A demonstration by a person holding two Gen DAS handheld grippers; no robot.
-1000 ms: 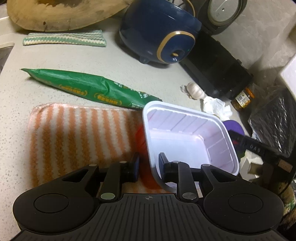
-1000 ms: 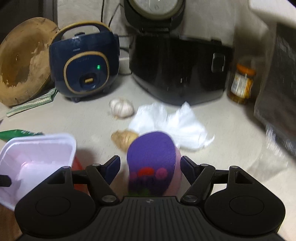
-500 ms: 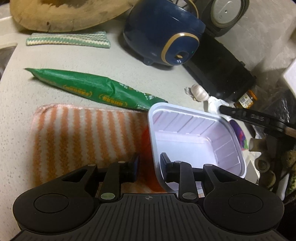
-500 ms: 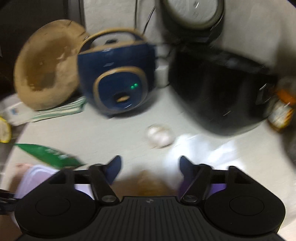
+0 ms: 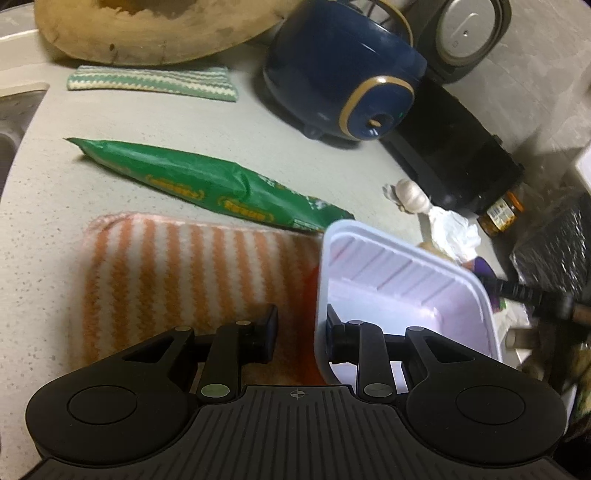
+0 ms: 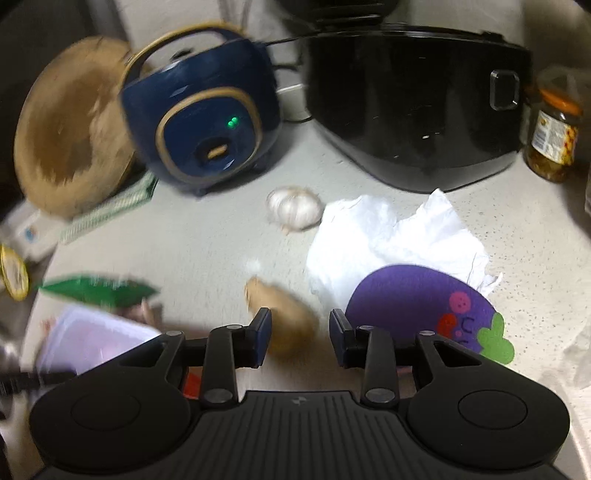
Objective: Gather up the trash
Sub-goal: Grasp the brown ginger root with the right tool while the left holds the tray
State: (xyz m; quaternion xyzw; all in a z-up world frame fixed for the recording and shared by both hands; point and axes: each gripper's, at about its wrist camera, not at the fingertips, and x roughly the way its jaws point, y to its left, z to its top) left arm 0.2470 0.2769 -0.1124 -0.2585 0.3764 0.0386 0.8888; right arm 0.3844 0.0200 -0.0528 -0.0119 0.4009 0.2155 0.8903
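A white plastic tray [image 5: 388,291] rests on an orange-striped cloth [image 5: 177,280]. My left gripper [image 5: 303,328] straddles the tray's near wall, one finger inside, the other standing clear of it outside. A green snack wrapper [image 5: 207,181] lies beyond the cloth. My right gripper [image 6: 300,328] hangs over the counter with its jaws closing. A tan ginger piece [image 6: 291,317] shows blurred in the gap, and neither pad touches it. A purple felt eggplant [image 6: 406,299] lies just right of that gripper, partly on a crumpled white tissue [image 6: 384,236].
At the back stand a blue rice cooker [image 6: 207,122], a black cooker [image 6: 406,103] and a jar [image 6: 554,140]. A garlic bulb [image 6: 295,208] lies beside the tissue. A round wooden board [image 5: 147,29] and a green-striped cloth [image 5: 151,81] sit far left.
The purple felt piece was between my right fingers; now it lies to their right. The right view swung sideways and its jaws narrowed. My left jaws stand slightly wider around the tray wall.
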